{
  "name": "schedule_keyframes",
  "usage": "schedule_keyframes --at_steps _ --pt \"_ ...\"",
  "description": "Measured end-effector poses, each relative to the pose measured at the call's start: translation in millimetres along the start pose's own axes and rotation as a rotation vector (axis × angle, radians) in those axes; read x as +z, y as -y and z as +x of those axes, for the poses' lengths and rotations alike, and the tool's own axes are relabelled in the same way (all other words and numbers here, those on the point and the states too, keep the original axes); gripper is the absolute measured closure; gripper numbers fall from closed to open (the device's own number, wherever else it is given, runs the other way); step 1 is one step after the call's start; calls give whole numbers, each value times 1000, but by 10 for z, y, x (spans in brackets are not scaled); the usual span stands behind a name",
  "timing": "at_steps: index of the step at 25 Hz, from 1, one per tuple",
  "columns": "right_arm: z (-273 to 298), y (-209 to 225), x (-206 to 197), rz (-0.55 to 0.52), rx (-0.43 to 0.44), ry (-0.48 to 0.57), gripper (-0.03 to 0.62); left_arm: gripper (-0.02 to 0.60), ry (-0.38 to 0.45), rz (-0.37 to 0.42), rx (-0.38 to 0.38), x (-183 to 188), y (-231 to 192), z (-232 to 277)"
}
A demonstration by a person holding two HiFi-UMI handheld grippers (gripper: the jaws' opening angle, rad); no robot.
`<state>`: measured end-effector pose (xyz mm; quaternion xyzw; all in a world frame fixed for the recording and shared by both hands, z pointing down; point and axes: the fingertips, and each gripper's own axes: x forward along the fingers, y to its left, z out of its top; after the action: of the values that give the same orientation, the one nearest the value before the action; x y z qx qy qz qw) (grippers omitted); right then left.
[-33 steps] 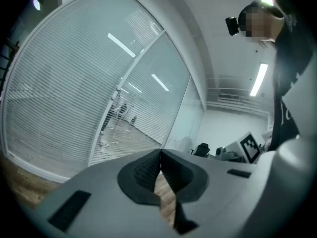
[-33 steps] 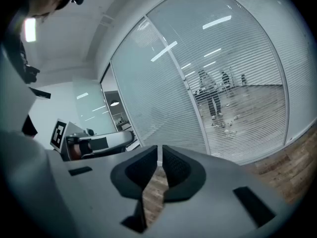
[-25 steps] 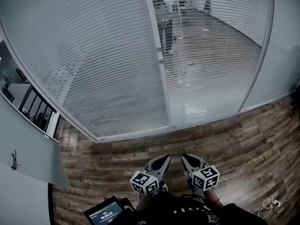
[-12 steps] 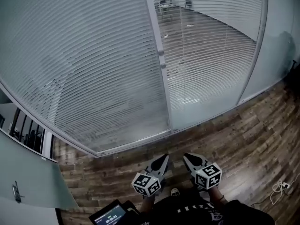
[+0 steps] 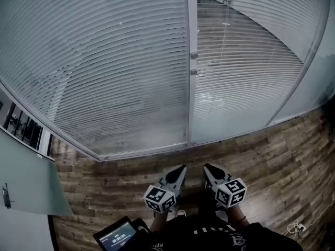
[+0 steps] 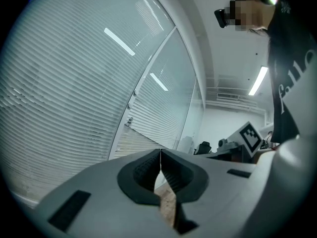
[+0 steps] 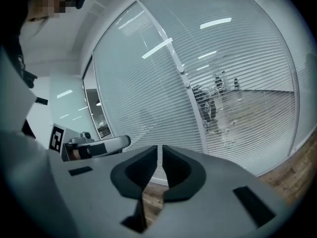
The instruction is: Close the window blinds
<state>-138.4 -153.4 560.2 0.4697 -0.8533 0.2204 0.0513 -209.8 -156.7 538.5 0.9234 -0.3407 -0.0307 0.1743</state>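
A glass wall carries slatted blinds. The left panel's blinds (image 5: 104,61) look turned nearly flat. Through the slats of the right panel's blinds (image 5: 246,72) the room behind shows. Between them runs a white mullion (image 5: 190,103) with two small knobs (image 5: 194,55), and a thin cord (image 5: 224,30) hangs behind the right pane. My left gripper (image 5: 183,167) and right gripper (image 5: 205,166) are held low and side by side over the floor, short of the glass. The left gripper (image 6: 160,152) is shut and empty. The right gripper (image 7: 160,148) holds nothing, with only a thin slit between its jaws.
Wood plank floor (image 5: 282,156) runs up to the glass wall's bottom rail. A door with a handle (image 5: 6,195) stands at the left. A small screen device (image 5: 116,238) sits at the bottom left, and a cable (image 5: 298,228) lies on the floor at the bottom right.
The view has slid sideways along the glass wall, so the mullion now sits further right in the picture. Both grippers travelled along together and stayed shut, side by side.
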Motion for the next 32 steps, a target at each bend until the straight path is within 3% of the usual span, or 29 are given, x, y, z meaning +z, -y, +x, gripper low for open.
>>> schedule_keyframes --at_steps 5,11,18,19,21,27,29,32 --pt "281 640 456 -42 62 -13 551 576 33 39 51 293 -158 853" --pt "534 1486 1064 -89 123 -3 551 575 125 141 130 888 -440 1961" --pt "679 2366 1364 -99 169 -15 551 574 207 309 368 1638 -985 2860" --pt "699 2444 1389 -99 175 -17 551 558 189 359 404 1709 -1061 2953" --pt "741 2553 1405 -94 192 -27 551 457 112 508 468 1791 -1203 3132" --pt "810 2671 1387 -85 231 -47 551 442 -247 1123 617 1862 -1496 3466" --pt "802 2744 1361 -76 234 -53 551 437 -325 1235 631 1836 -1564 3541" --pt "778 2840 1354 -63 232 -58 551 436 -411 1343 646 1833 -1668 3608"
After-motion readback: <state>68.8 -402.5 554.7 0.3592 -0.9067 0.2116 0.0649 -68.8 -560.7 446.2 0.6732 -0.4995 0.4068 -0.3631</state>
